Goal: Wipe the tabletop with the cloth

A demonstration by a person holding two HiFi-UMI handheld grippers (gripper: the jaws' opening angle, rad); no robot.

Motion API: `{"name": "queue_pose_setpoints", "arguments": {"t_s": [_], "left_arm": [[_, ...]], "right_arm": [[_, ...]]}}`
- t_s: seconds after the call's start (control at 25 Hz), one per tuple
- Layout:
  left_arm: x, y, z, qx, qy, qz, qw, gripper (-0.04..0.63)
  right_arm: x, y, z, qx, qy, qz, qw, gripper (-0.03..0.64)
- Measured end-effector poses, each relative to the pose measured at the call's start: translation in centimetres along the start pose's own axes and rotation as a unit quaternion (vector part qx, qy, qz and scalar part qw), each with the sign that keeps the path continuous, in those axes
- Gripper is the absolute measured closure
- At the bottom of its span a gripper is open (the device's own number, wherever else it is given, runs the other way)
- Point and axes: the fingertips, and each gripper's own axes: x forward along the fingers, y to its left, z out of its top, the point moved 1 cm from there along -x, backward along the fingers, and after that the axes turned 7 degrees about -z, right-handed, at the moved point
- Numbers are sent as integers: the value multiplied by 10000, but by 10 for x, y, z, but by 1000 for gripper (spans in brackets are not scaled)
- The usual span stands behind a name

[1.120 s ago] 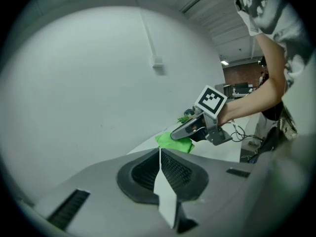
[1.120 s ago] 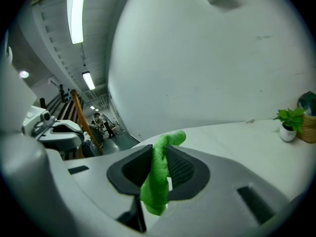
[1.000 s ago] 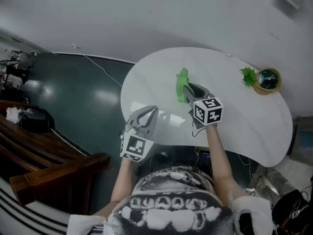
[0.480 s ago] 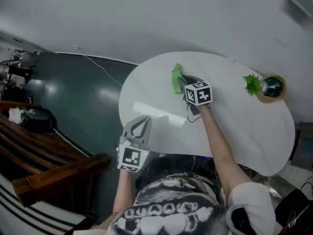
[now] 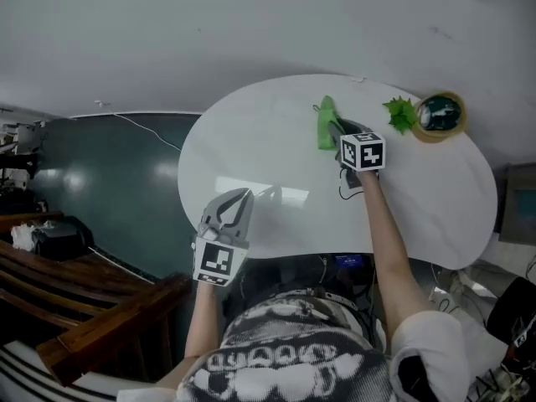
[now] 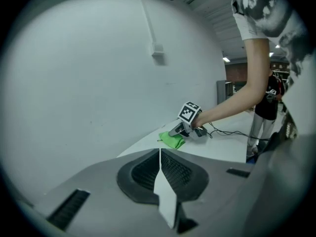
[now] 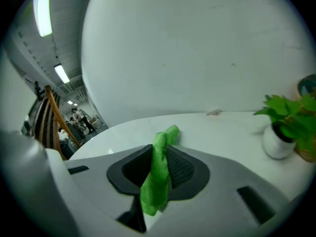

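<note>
On tabletop [image 5: 251,141], 1 cloth [image 5: 326,126] in R gripper [image 5: 337,131]; L gripper [image 5: 242,197] closed

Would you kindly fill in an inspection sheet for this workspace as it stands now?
Surface: white rounded table, mostly bare; no spills seen.
Job's things: green cloth, bunched, down on the table's far side.
Clutter: small potted plant and a round tan-rimmed object beside it, right of the cloth.
Tongs: right tongs shut on the cloth; left tongs shut, empty, over the table's near edge.
Cables: thin black cable on the table just behind the right tongs; white cable on the floor.
Surroundings: dark green floor, wooden furniture at left, plain white wall.
</note>
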Motion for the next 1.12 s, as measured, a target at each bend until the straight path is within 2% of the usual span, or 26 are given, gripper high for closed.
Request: {"name": "queue_pose_setpoints", "arguments": {"t_s": [0.16, 0.36, 0.56, 0.72, 0.88, 1.12], "left_arm": [[19, -13, 22, 218, -231, -342, 9989, 588], [23, -24, 30, 365, -325, -613, 9969, 588], [5, -12, 14, 347, -286, -505, 9977, 588], [-21, 10, -10, 229, -187, -312, 9991, 588], [-37, 31, -31, 87, -90, -139, 9998, 588], [-80, 65, -61, -50, -169, 3, 9998, 588]], "right_arm": [[-35, -57, -13, 166, 36, -594, 9981, 534], [-70, -100, -30, 144, 143, -1090, 9938, 534], [-101, -134, -50, 58, 382, -1590, 9865, 534], [-118, -144, -60, 173, 472, -1946, 9796, 534], [-114, -123, -53, 118, 445, -1918, 9804, 534], [-81, -5, -21, -113, 114, -1280, 9916, 534]]}}
